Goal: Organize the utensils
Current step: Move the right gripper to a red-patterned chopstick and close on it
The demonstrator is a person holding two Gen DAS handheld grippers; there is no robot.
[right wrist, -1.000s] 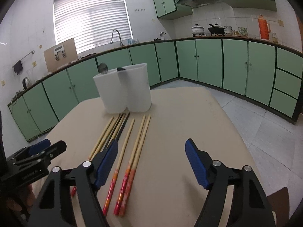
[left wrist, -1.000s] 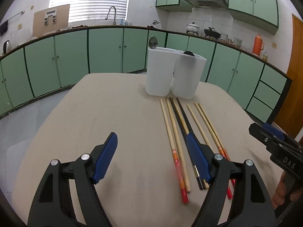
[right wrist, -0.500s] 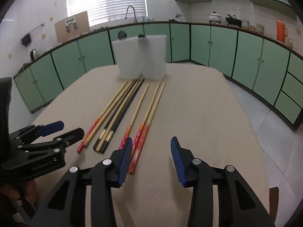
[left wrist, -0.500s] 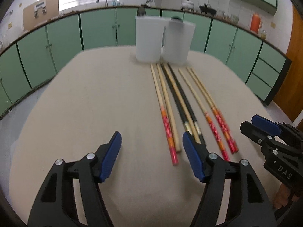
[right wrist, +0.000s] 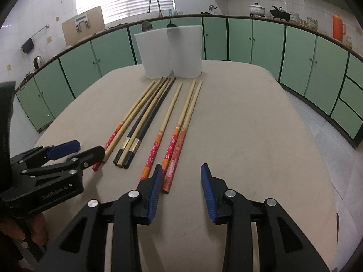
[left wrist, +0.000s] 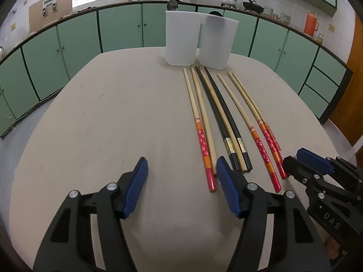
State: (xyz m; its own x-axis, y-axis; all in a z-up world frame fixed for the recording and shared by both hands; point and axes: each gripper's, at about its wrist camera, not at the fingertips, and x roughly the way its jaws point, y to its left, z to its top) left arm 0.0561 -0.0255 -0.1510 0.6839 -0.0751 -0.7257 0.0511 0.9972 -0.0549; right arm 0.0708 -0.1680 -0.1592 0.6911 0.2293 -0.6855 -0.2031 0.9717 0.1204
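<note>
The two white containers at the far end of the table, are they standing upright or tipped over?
Upright. Both white containers stand on their bases on the table, open rims up, with a spoon poking out of one.

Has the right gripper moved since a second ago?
Yes. The right gripper has dropped toward the table and nearer the chopsticks' red ends; the white holders sit higher in view. Its jaws are closing on nothing.

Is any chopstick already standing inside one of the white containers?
No, all the chopsticks lie flat on the table in front of the white containers.
</note>
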